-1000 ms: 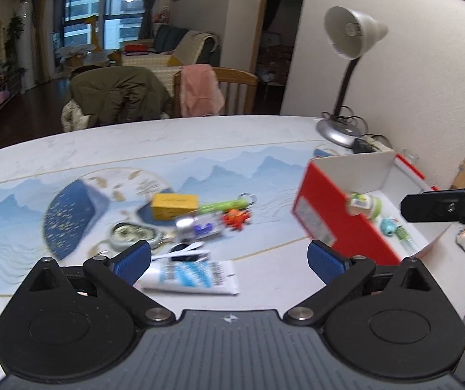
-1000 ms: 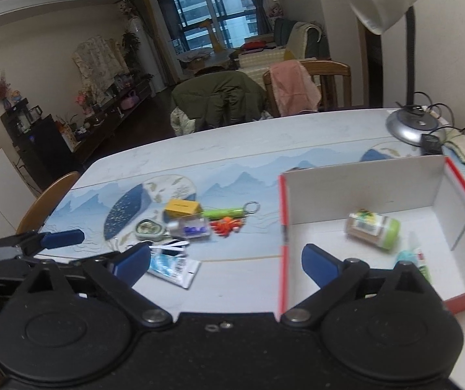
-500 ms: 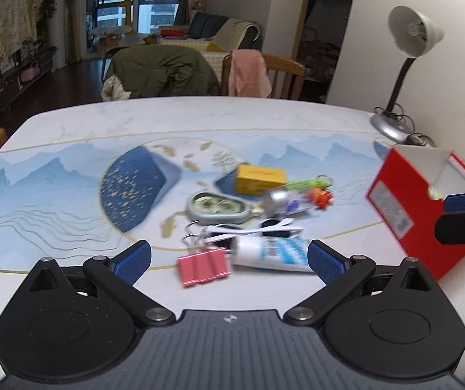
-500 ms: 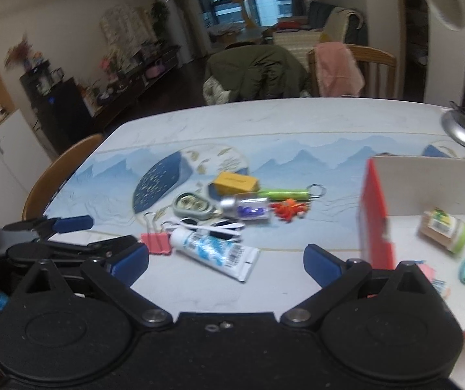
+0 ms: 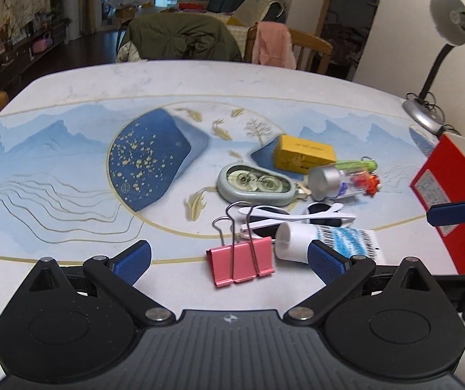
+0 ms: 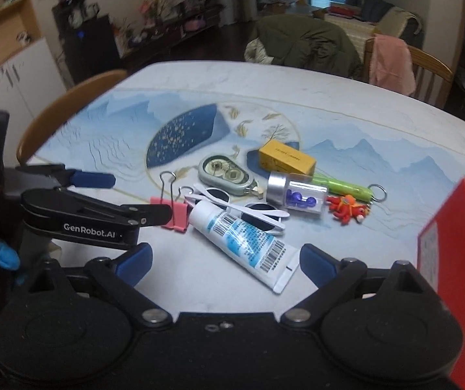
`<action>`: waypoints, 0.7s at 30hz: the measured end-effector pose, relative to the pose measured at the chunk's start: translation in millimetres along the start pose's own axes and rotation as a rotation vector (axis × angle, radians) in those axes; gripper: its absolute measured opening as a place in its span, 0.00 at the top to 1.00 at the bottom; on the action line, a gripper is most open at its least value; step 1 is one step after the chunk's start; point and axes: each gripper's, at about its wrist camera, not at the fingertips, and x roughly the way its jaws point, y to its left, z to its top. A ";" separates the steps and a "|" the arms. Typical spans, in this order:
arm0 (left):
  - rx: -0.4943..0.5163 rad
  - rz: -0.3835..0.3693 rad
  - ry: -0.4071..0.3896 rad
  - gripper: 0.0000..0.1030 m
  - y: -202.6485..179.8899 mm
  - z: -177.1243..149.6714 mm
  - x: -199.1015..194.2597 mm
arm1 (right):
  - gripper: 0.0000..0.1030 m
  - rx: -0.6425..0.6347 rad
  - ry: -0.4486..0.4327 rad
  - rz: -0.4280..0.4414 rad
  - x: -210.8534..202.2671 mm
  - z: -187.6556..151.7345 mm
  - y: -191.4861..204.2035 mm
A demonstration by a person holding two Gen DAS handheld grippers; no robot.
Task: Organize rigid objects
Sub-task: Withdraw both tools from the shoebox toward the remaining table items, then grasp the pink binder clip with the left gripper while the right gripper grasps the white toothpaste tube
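A pile of small objects lies on the table: a pink binder clip (image 5: 241, 257), a white tube (image 5: 326, 242), white sunglasses (image 5: 284, 216), a grey-green case (image 5: 254, 184), a yellow box (image 5: 303, 154), a clear jar with blue beads (image 6: 294, 195), a green stick (image 6: 346, 188) and an orange toy (image 6: 346, 209). My left gripper (image 5: 229, 258) is open, low over the table, its fingers astride the pink clip (image 6: 176, 213). My right gripper (image 6: 225, 261) is open and empty, just short of the tube (image 6: 243, 239).
A red box (image 5: 453, 195) with white inside stands at the right of the table; it also shows in the right wrist view (image 6: 450, 260). A desk lamp (image 5: 440, 65) stands at the back right. Chairs (image 5: 297, 48) with clothes stand behind the table.
Both grippers have swung left, away from the red box, and come down closer to the pile. The left gripper's fingers now stand on either side of the pink clip.
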 end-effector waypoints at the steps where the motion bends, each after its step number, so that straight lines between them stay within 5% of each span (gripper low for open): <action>1: -0.006 -0.001 0.005 0.00 0.7 0.5 3.8 | 0.09 -0.021 0.009 0.000 5.4 1.4 0.9; 21: -0.064 -0.007 0.052 0.00 0.3 4.6 36.2 | 0.38 -0.319 0.153 0.101 77.1 21.9 9.4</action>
